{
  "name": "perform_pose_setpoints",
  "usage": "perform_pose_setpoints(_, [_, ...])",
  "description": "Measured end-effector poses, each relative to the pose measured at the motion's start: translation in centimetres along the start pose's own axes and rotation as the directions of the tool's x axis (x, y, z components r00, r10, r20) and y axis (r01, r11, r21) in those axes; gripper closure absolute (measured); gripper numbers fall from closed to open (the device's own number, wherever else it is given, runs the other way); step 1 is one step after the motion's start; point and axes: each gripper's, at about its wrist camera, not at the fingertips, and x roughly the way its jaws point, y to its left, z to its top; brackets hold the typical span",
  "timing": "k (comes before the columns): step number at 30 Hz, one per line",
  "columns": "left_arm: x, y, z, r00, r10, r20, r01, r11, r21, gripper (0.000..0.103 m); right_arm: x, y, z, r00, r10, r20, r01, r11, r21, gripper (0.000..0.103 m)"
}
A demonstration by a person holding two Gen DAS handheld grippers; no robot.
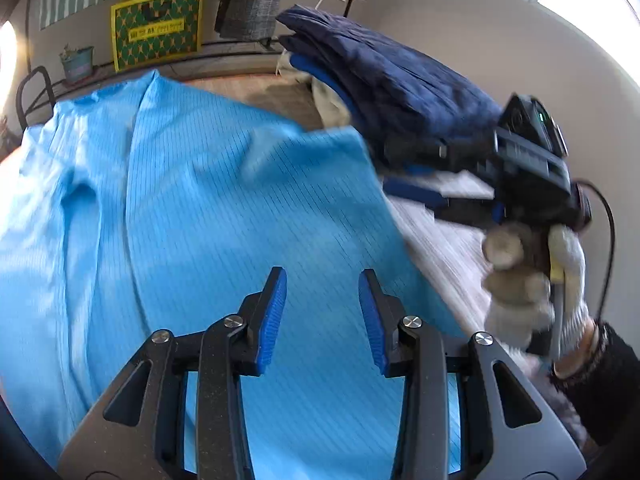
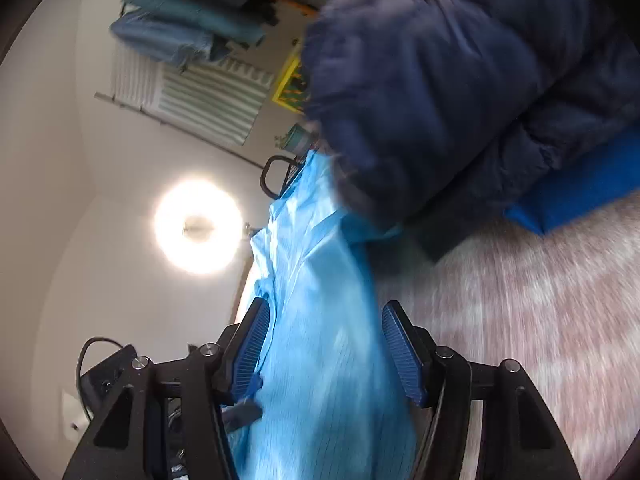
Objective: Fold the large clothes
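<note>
A large light-blue pinstriped garment [image 1: 200,208] lies spread over the bed. My left gripper [image 1: 322,316] is open and hovers just above the cloth, holding nothing. My right gripper [image 1: 416,172] shows at the garment's right edge, held by a gloved hand [image 1: 532,280]. In the right wrist view the right gripper [image 2: 320,344] is open, with the light-blue garment [image 2: 320,320] passing between its spread fingers; the view is blurred by motion.
A folded pile with a dark navy quilted jacket [image 1: 392,80] on top sits on the bed at the back right, close to the right gripper; it also fills the right wrist view [image 2: 460,80]. A pale striped bedcover [image 1: 444,240] lies at right. A yellow-green bag [image 1: 157,26] stands behind.
</note>
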Motion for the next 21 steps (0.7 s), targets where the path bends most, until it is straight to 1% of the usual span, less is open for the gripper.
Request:
perform_pose_setpoints(3, [-2.4, -2.3, -3.2, 1.0, -0.004, -0.009, 0.004, 1.0, 0.007, 0.065, -3.5, 1.9, -1.0, 1.0, -0.004, 0.03, 0.005, 1.0, -0.03, 0.04])
perform_pose_setpoints(5, [-3.9, -4.8, -6.1, 1.0, 0.001, -0.008, -0.001, 0.999, 0.041, 0.065, -6.3, 3.4, -1.9, 0.999, -0.019, 0.05, 0.021, 0.999, -0.049, 0.04])
perform_pose_setpoints(8, [-5.0, -7.3, -9.0, 1.0, 0.007, 0.011, -0.008, 0.998, 0.065, 0.065, -10.8, 5.6, -4.7, 0.996, -0.057, 0.065, 0.062, 0.995, -0.074, 0.04])
perform_pose_setpoints(10, [-5.2, -8.8, -10.6, 1.0, 0.0, 0.022, -0.001, 0.998, 0.059, 0.065, -12.9, 7.4, -5.8, 0.994, -0.084, 0.066, 0.089, 0.993, -0.082, 0.04])
perform_pose_setpoints(12, [-5.2, -9.7, -11.6, 1.0, -0.006, 0.02, 0.005, 0.999, 0.053, 0.064, -15.4, 8.7, -7.5, 0.99, -0.121, 0.072, 0.128, 0.987, -0.098, 0.04])
perform_pose_setpoints(15, [-5.2, -11.0, -13.1, 0.999, -0.021, 0.027, 0.02, 0.998, 0.056, 0.053, -18.5, 10.6, -9.6, 0.982, -0.16, 0.098, 0.171, 0.978, -0.119, 0.04])
perform_pose_setpoints(16, [-5.1, -11.4, -13.6, 0.999, -0.017, 0.031, 0.015, 0.997, 0.074, 0.052, -19.5, 11.5, -10.3, 0.98, -0.164, 0.111, 0.177, 0.976, -0.125, 0.04])
perform_pose_setpoints(19, [-5.0, -12.3, -14.8, 0.999, 0.008, 0.039, -0.012, 0.994, 0.111, 0.052, -22.5, 12.7, -12.9, 0.974, -0.152, 0.167, 0.175, 0.975, -0.136, 0.038])
perform_pose_setpoints(21, [-5.4, -12.5, -15.4, 0.998, 0.025, 0.066, -0.032, 0.993, 0.117, 0.052, -24.2, 12.7, -14.8, 0.968, -0.154, 0.2, 0.183, 0.973, -0.138, 0.034])
